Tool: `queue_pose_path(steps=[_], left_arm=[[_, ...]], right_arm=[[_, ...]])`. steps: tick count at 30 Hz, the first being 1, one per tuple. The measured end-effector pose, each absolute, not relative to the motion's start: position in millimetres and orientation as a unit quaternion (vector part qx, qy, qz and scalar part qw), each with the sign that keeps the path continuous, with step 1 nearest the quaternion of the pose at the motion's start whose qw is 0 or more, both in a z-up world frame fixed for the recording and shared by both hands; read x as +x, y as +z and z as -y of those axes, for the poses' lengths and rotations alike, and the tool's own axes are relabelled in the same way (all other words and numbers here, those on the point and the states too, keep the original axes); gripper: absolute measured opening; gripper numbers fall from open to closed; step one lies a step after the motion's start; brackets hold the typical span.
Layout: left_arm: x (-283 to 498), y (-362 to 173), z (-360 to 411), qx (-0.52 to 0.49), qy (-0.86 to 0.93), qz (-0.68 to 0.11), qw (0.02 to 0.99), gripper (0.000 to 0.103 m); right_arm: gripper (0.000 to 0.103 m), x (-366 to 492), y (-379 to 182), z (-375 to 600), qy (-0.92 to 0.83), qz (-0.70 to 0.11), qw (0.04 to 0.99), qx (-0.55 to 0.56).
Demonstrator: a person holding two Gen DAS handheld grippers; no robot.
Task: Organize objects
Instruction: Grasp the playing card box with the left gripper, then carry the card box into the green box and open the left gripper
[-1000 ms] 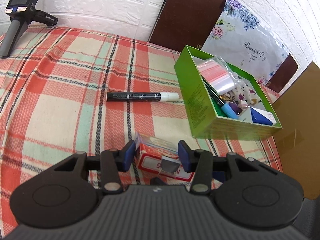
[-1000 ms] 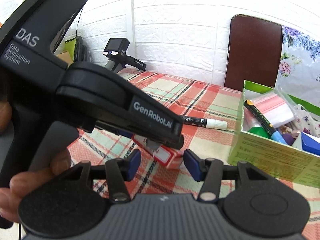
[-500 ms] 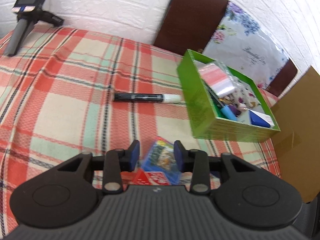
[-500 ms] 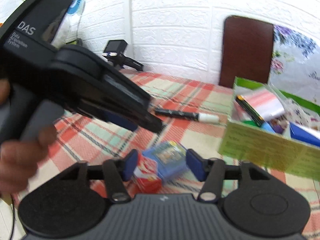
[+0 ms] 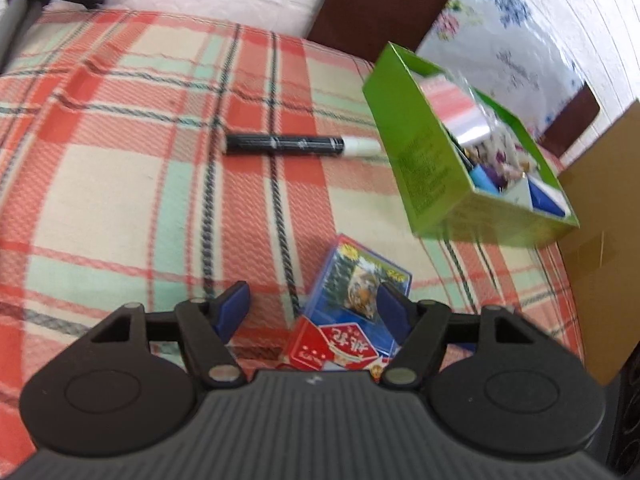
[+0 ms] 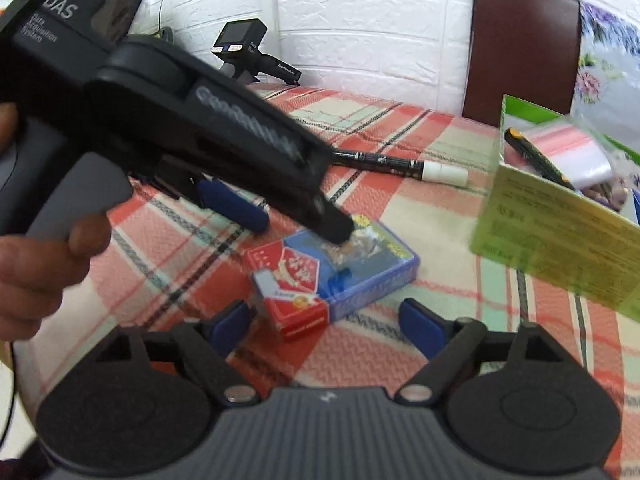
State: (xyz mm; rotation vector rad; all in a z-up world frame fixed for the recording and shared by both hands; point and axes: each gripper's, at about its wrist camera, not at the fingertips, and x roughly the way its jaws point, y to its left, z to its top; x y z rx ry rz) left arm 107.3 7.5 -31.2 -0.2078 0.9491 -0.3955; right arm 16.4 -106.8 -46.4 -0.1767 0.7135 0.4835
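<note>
A blue and red card box (image 5: 354, 300) lies flat on the plaid cloth, blue face up. My left gripper (image 5: 314, 310) hangs low over it with its jaws opening; the box sits between them, close to the right pad, and nothing grips it. In the right wrist view the same card box (image 6: 340, 276) lies just ahead of my right gripper (image 6: 326, 326), whose jaws are opening wide with nothing between them. The left gripper's body partly covers the box there. A black marker (image 5: 288, 145) with a white cap lies beyond, beside the green box (image 5: 420, 152).
The green box wall (image 6: 560, 248) stands at the right, holding a pen, a zip bag and several small items. A spare handheld device (image 6: 248, 52) rests at the back left. A brown chair back (image 6: 524, 48) and cardboard (image 5: 608, 240) border the table.
Both grippers sank toward the cloth and their jaws widened. The card box turned from its red side to its blue face and now lies on the cloth.
</note>
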Motion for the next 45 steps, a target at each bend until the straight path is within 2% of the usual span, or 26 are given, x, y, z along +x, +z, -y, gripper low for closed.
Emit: queue_pose_path(steps=[1, 3, 4, 8, 13, 15, 16, 17, 21, 24, 27, 29, 33, 35, 37, 40, 43, 45], left_arm=[[106, -31, -4, -0.089, -0.194, -0.448, 0.868, 0.071], [106, -32, 1, -0.084, -0.210, -0.447, 0.865, 0.060], [107, -32, 3, -0.085, -0.217, -0.449, 0.862, 0.054], [111, -28, 0, -0.088, -0.198, -0.451, 0.866, 0.054], [110, -16, -5, -0.110, -0.195, -0.445, 0.867, 0.054], [108, -11, -2, -0.110, -0.199, -0.443, 0.868, 0.037], [108, -9, -2, -0.118, -0.210, -0.445, 0.863, 0.024], [107, -6, -1, -0.130, -0.221, -0.446, 0.858, 0.019], [104, 4, 4, -0.129, -0.222, -0.435, 0.863, 0.019], [100, 3, 3, -0.122, -0.214, -0.432, 0.867, 0.022], [99, -3, -1, -0.103, -0.192, -0.434, 0.874, 0.034], [101, -10, -3, -0.098, -0.182, -0.442, 0.873, 0.042], [105, -20, 3, -0.094, -0.195, -0.453, 0.865, 0.046], [106, -24, 9, -0.086, -0.205, -0.454, 0.863, 0.060], [108, -30, 17, -0.082, -0.216, -0.460, 0.857, 0.061], [103, -33, 27, -0.066, -0.223, -0.447, 0.864, 0.061], [102, -31, 29, -0.067, -0.215, -0.449, 0.865, 0.058], [102, -26, 23, -0.081, -0.203, -0.450, 0.866, 0.054]], right_arm=[[0.090, 19, -48, 105, 0.235, -0.345, 0.905, -0.090], [0.087, 23, -48, 102, 0.239, -0.341, 0.905, -0.090], [0.080, 25, -48, 100, 0.241, -0.340, 0.904, -0.091], [0.063, 24, -42, 94, 0.246, -0.330, 0.906, -0.097], [0.062, 19, -25, 94, 0.249, -0.303, 0.915, -0.097], [0.056, 17, -16, 94, 0.254, -0.291, 0.918, -0.096], [0.055, 15, -12, 93, 0.257, -0.285, 0.918, -0.098], [0.055, 12, -8, 91, 0.253, -0.275, 0.922, -0.105], [0.055, 5, -1, 90, 0.241, -0.250, 0.929, -0.126], [0.054, 6, -6, 102, 0.238, -0.273, 0.926, -0.105], [0.068, 4, -21, 118, 0.223, -0.295, 0.925, -0.085], [0.082, 4, -30, 126, 0.220, -0.308, 0.923, -0.068], [0.091, 7, -47, 136, 0.214, -0.324, 0.920, -0.050], [0.096, 10, -54, 137, 0.216, -0.326, 0.919, -0.048], [0.099, 12, -55, 133, 0.219, -0.317, 0.921, -0.059], [0.096, 18, -55, 121, 0.228, -0.316, 0.917, -0.079], [0.079, 22, -52, 111, 0.210, -0.306, 0.924, -0.092], [0.073, 21, -48, 113, 0.213, -0.301, 0.926, -0.082]])
